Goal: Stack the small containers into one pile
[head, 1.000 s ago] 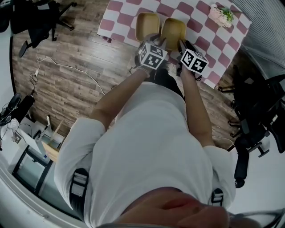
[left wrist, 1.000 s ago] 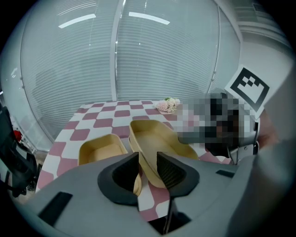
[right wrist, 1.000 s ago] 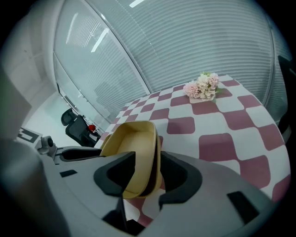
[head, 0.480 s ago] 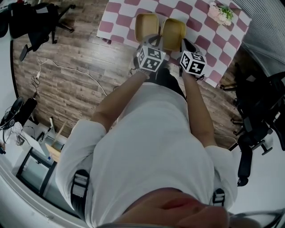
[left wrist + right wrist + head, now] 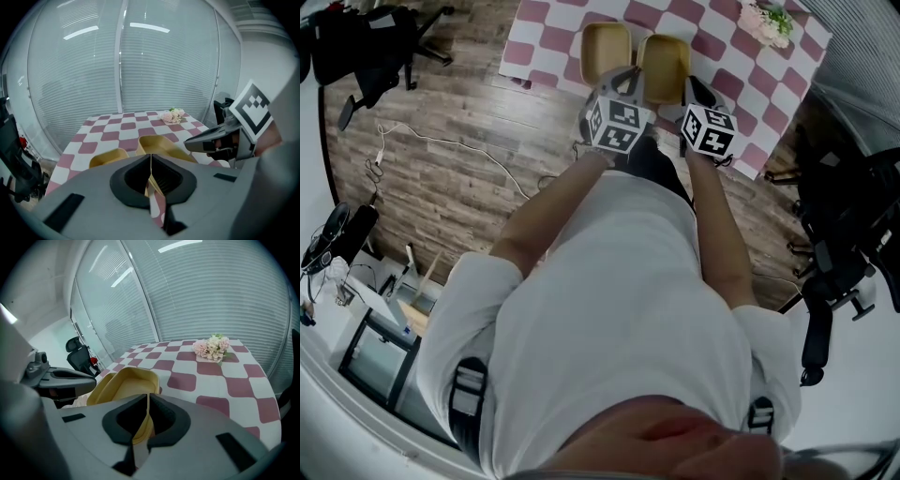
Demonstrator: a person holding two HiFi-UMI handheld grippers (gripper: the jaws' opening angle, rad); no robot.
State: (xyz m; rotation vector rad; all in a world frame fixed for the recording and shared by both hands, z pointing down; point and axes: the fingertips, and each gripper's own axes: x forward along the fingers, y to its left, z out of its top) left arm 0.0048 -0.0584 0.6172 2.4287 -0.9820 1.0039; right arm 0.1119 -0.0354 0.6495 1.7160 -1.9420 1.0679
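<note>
with left tongs and right tongs both pressed together beside one yellow container, pushing forward could shove it toward the far edge of the bench instead of gripping it.

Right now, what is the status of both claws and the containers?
Left claw shut, empty; right claw shut, empty. Left container and right container side by side, unstacked. Flowers far off, out of the way.
</note>
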